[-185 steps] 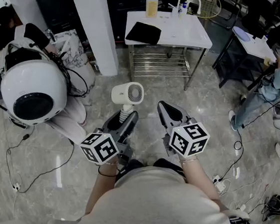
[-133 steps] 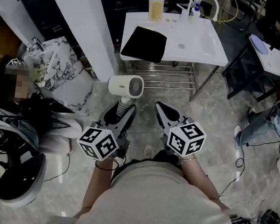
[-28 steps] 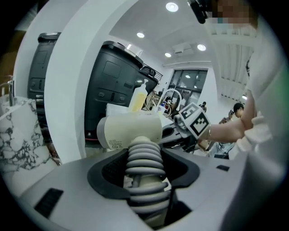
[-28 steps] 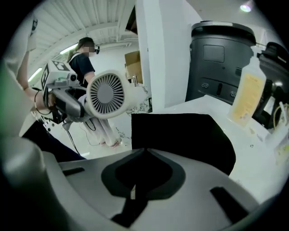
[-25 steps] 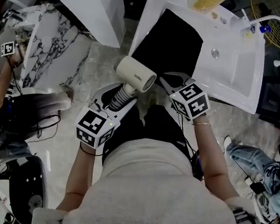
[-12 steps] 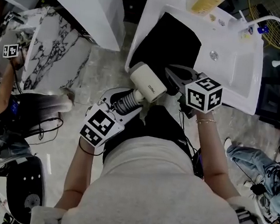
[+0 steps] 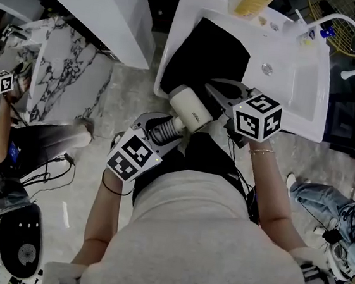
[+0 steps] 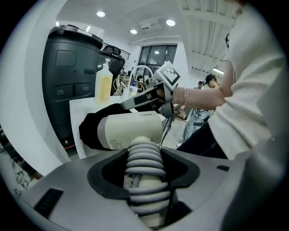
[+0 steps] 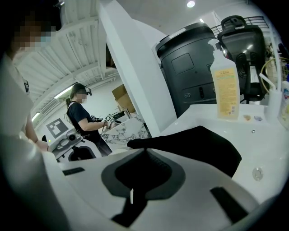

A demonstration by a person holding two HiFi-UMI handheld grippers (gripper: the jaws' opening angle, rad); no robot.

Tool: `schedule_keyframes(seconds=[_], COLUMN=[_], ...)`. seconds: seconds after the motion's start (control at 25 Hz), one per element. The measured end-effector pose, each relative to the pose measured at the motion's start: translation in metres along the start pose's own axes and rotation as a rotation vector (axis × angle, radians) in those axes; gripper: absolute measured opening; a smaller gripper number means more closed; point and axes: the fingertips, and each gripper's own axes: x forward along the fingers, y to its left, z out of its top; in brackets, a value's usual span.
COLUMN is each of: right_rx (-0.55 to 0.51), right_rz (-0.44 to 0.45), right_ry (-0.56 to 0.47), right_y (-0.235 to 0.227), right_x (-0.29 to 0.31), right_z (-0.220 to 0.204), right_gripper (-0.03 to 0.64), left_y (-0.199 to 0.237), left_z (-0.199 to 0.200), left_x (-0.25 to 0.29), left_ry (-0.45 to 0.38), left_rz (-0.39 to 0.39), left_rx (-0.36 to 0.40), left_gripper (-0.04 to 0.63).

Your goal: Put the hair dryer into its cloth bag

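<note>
**Hair dryer held beside its bag**

Left gripper point(image 7: 165, 125) clamps the hair dryer point(image 7: 191, 108) by its ribbed handle, the likely light, rigid, smooth barrel just beyond its tips. Right gripper point(image 7: 214, 89), jaws closed, meets the limp cloth bag point(image 7: 207, 51) at its near edge; that hem looks best to grasp.

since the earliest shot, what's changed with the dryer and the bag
The hair dryer, carried in the left gripper from over the floor, now has its head at the cloth bag on the white table. The right gripper now holds the bag's near edge. The left grip is unchanged.
</note>
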Motion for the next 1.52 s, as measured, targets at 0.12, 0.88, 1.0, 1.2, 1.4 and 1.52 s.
schedule_keyframes(seconds=[0.12,0.88,1.0,1.2,1.4,1.52], right_rx=[-0.004,0.042,0.066,0.081,0.118,0.135], right_rz=[0.015,0.069,0.068,0.065,0.041,0.031], right_ry=[-0.004,-0.013,-0.007,0.019,0.017,0.011], right_y=[0.003,0.006,0.006,0.008,0.004,0.004], right_x=[-0.001,0.011,0.017,0.025,0.024,0.023], right_z=[0.003,0.004,-0.001,-0.012,-0.019,-0.020], right_gripper=[0.011,0.011,0.011,0.011,0.011,0.011], left_y=[0.011,0.089,0.098,0.105,0.104,0.103], left_z=[-0.003,0.027,0.027,0.024,0.025,0.023], left_x=[0.006,0.046,0.052,0.060,0.069,0.072], left_ry=[0.053,0.164,0.170,0.219,0.222,0.228], left_rz=[0.016,0.245,0.275,0.288,0.296,0.291], left_rx=[0.035,0.007,-0.024,-0.034,-0.025,-0.017], left_gripper=[0.227,0.227,0.227,0.228,0.229,0.229])
